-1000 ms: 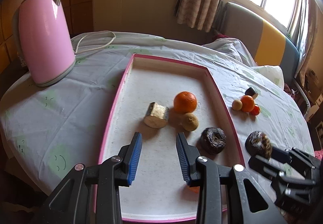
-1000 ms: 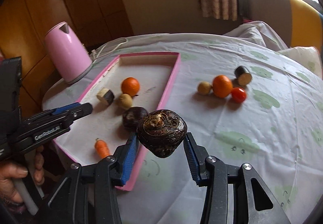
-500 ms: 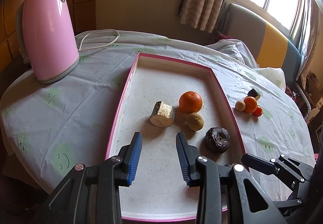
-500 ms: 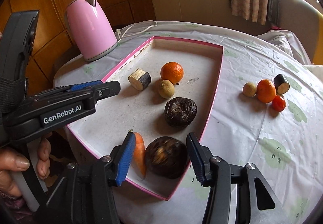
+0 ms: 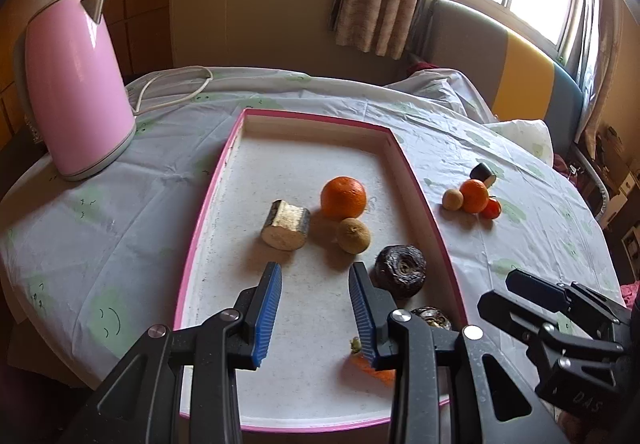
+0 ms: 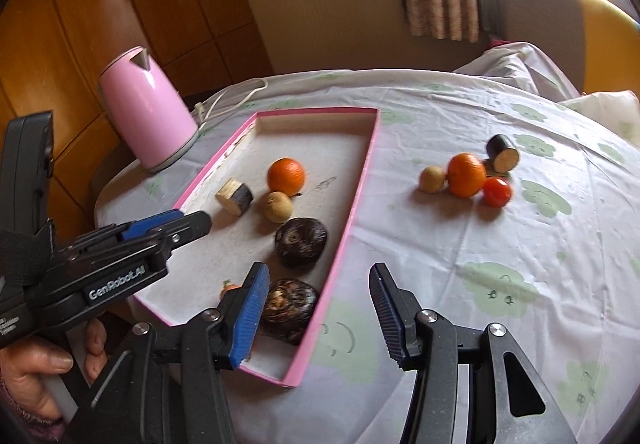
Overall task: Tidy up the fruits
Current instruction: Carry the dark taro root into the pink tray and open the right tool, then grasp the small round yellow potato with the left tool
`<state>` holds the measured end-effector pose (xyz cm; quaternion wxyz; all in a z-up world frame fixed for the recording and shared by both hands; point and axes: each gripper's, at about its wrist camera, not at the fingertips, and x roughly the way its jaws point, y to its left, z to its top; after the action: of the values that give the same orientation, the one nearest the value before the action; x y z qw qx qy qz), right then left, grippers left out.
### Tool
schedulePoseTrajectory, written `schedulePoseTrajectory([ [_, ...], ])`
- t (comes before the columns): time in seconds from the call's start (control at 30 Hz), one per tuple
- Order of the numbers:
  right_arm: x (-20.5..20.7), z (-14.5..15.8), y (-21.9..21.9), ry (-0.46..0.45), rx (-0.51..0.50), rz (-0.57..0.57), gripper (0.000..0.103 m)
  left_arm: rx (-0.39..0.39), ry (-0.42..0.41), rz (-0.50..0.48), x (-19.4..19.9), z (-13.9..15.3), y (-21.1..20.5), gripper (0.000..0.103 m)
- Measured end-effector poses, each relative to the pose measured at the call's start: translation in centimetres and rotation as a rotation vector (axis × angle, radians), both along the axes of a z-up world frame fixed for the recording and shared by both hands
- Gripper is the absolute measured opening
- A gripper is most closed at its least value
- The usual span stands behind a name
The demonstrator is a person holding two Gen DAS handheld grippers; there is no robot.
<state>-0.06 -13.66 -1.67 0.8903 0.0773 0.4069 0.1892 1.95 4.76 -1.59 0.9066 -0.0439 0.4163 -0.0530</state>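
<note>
1. Right wrist view: the right gripper hangs above the near right corner of the pink tray with its fingers spread wide and nothing between them.
2. A dark brown round root lies inside the tray at that corner, just beside the left finger and apart from it, close against the tray's right wall.
3. A second dark root sits just beyond it, and a small carrot pokes out from behind the left finger.
4. Farther up the tray are a tan round fruit, an orange and a cut pale chunk with dark skin, close together.
5. On the cloth-covered surface to the right of the tray, another group waits: a small tan fruit, a second orange, a red tomato and a cut dark-skinned piece, all bunched and touching or nearly so.
6. Left wrist view: the left gripper hovers over the near half of the tray, its blue-padded fingers parted and empty; the carrot lies partly hidden under the right finger.
7. A pink kettle stands on the surface left of the tray, its white cord looping behind.
</note>
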Motion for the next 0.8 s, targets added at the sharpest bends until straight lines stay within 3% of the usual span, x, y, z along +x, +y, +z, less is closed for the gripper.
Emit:
schedulePoseTrajectory([
  [0.4,0.2,-1.2,-3.3,0.026,-0.003,-0.129,0.053,0.019,0.005,-0.070,-0.1,0.0,-2.5,0.035],
  [0.8,0.2,-2.1,-7.7,0.051,-0.040,-0.301,0.053,0.022,-0.010,-0.250,0.6,0.7,-7.5,0.035],
])
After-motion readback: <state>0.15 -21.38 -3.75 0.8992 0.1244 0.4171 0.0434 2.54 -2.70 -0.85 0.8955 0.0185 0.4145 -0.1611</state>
